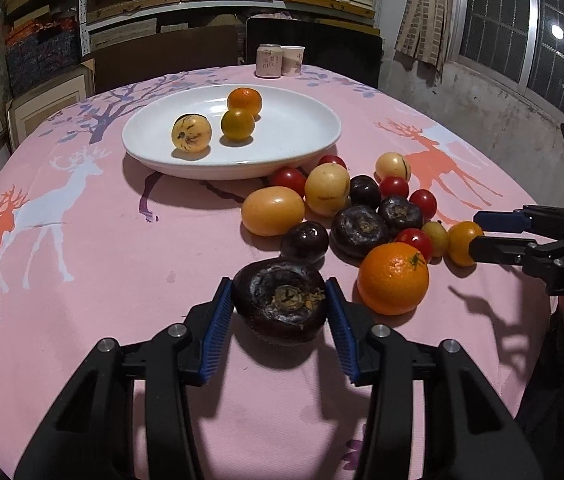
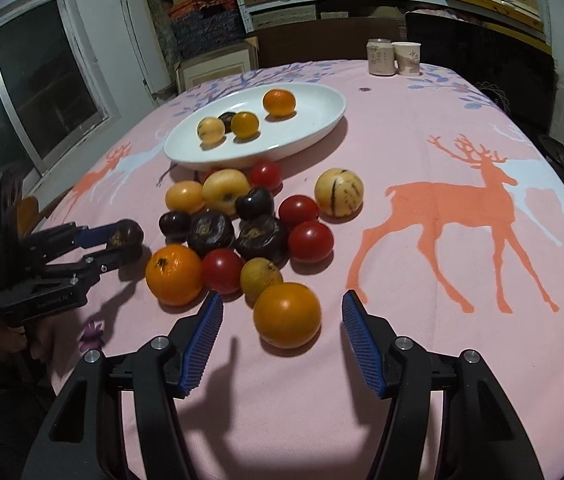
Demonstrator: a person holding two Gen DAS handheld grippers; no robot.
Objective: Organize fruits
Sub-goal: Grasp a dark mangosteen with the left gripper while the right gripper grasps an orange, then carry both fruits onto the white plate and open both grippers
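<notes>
Clamping my left hand-held gripper (image 1: 280, 304) across a firm, dark water chestnut's (image 1: 280, 300) sides; right hand-held gripper (image 2: 282, 316) gapes around a smooth tangerine (image 2: 286, 315).

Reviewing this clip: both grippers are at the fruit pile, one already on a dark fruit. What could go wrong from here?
1. The left gripper is shut on the dark water chestnut only at its sides; being rounded, it may slip when lifted toward the white plate.
2. The right gripper is open around the small orange, which could roll away as the pads close.
3. That orange sits close to the yellowish fruit and a tomato; the nearer finger might nudge them.
</notes>
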